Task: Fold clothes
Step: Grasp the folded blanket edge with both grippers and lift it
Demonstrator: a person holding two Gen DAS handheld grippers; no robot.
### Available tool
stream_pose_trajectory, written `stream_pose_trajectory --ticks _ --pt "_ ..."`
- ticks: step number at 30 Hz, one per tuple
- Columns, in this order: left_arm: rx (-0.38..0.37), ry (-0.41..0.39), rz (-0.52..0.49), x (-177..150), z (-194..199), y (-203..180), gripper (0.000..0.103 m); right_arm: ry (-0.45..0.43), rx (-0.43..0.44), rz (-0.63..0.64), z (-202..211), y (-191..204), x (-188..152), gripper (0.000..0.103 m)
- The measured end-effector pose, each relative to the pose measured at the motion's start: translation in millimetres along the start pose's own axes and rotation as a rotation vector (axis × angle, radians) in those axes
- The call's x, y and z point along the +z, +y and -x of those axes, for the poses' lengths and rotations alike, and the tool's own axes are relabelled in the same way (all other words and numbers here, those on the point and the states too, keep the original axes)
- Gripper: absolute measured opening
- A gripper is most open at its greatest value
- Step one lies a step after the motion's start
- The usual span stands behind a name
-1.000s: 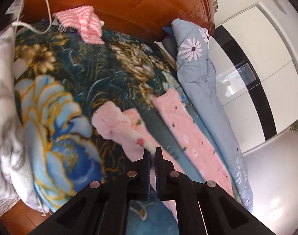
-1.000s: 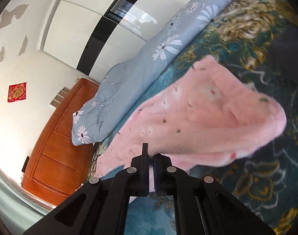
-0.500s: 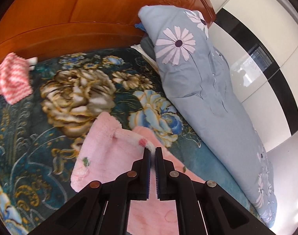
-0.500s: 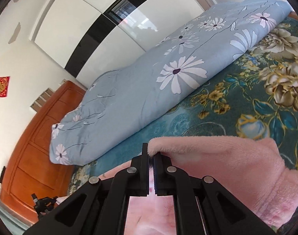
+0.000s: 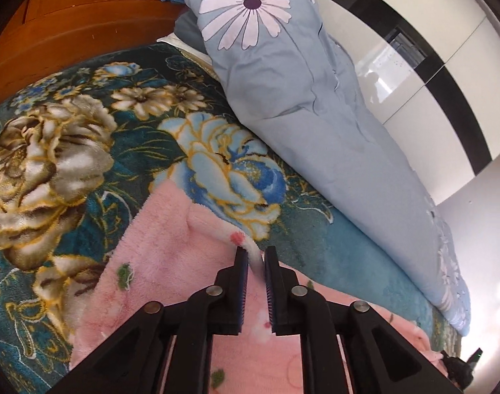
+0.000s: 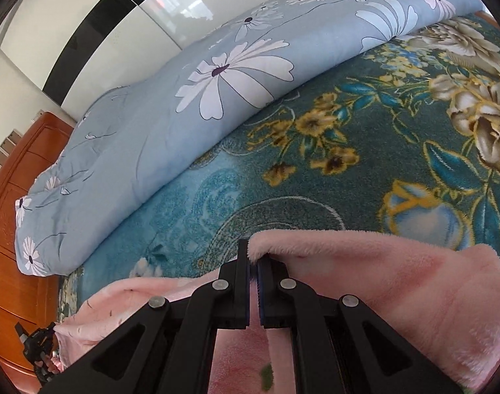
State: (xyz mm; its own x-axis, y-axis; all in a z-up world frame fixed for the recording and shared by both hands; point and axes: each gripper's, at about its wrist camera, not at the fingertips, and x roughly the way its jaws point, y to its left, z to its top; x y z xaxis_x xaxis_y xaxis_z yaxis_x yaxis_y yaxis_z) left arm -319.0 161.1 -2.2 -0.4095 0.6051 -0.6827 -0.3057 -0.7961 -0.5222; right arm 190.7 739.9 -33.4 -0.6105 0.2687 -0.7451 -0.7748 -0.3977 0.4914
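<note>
You are laying the folded-over edge of the pink fleece garment (image 5: 158, 262) down onto its lower layer, on the floral blanket (image 5: 69, 151) beside the rolled blue daisy quilt (image 5: 302, 98).

Left gripper (image 5: 256, 257): its jaws have just been opening and are standing narrowly apart. The white-trimmed corner of the garment is lying between them, and the pads no longer look to be pressing it. You are releasing this corner.

Right gripper (image 6: 253, 256): jaws are closed on the thick pink edge, which is bulging over the right finger; the fold is draping off to the right.

Step in hand, as judged: the end of one fold, set down corner by corner.

Next move is calling for opening the right jaws as well, then drawing both grippers back without dragging the fleece, since the pile may be clinging to the ridged pads.
</note>
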Motion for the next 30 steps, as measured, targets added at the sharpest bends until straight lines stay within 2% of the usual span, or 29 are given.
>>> stream_pose_trajectory --ticks 2,3,4,5,6,7,10,13,15,17,20,22,27,30 --pt "0.030 -0.053 0.015 -0.4 23.6 10.1 0.056 -0.002 0.000 0.006 0.1 4.2 1.5 0.004" --pt "0.054 -0.076 0.021 -0.5 34.4 16.1 0.061 -0.004 0.003 0.011 1.3 6.4 2.1 0.007" --pt "0.075 -0.085 0.025 -0.6 42.8 22.5 0.065 -0.003 0.014 0.014 3.6 8.3 2.1 0.016" --pt "0.090 -0.089 0.045 -2.3 50.1 30.5 0.065 -0.002 0.028 0.016 6.1 9.9 1.8 0.023" --pt "0.104 -0.092 0.070 -4.6 57.3 39.1 0.065 -0.005 0.044 0.014 10.8 11.7 0.3 0.040" --pt "0.116 -0.090 0.105 -8.6 62.9 47.8 0.065 -0.013 0.063 0.019 17.7 14.4 -2.0 0.052" --pt "0.107 -0.028 0.197 -29.4 66.9 73.8 0.066 -0.064 0.105 0.069 52.8 25.8 -15.5 0.058" --pt "0.102 0.014 0.231 -57.3 63.1 87.0 0.066 -0.112 0.181 0.138 101.1 30.4 -45.6 0.065" --pt "0.049 0.045 0.277 -73.9 56.2 96.9 0.066 -0.113 0.215 0.164 126.3 20.3 -71.8 0.070" --pt "-0.032 0.063 0.344 -85.9 47.0 104.6 0.066 -0.100 0.231 0.160 143.8 3.1 -98.9 0.070" --pt "-0.066 0.055 0.392 -90.5 34.9 107.1 0.066 -0.063 0.226 0.071 147.4 -32.9 -131.1 0.070" --pt "-0.062 0.035 0.402 -87.3 29.3 105.8 0.066 -0.037 0.235 -0.013 141.0 -55.6 -145.0 0.070" --pt "-0.048 0.024 0.410 -78.2 17.1 101.2 0.066 -0.039 0.270 -0.178 118.9 -84.1 -154.3 0.070" --pt "-0.040 0.003 0.397 -74.7 13.9 98.6 0.064 -0.066 0.246 -0.234 103.6 -90.8 -145.9 0.070"
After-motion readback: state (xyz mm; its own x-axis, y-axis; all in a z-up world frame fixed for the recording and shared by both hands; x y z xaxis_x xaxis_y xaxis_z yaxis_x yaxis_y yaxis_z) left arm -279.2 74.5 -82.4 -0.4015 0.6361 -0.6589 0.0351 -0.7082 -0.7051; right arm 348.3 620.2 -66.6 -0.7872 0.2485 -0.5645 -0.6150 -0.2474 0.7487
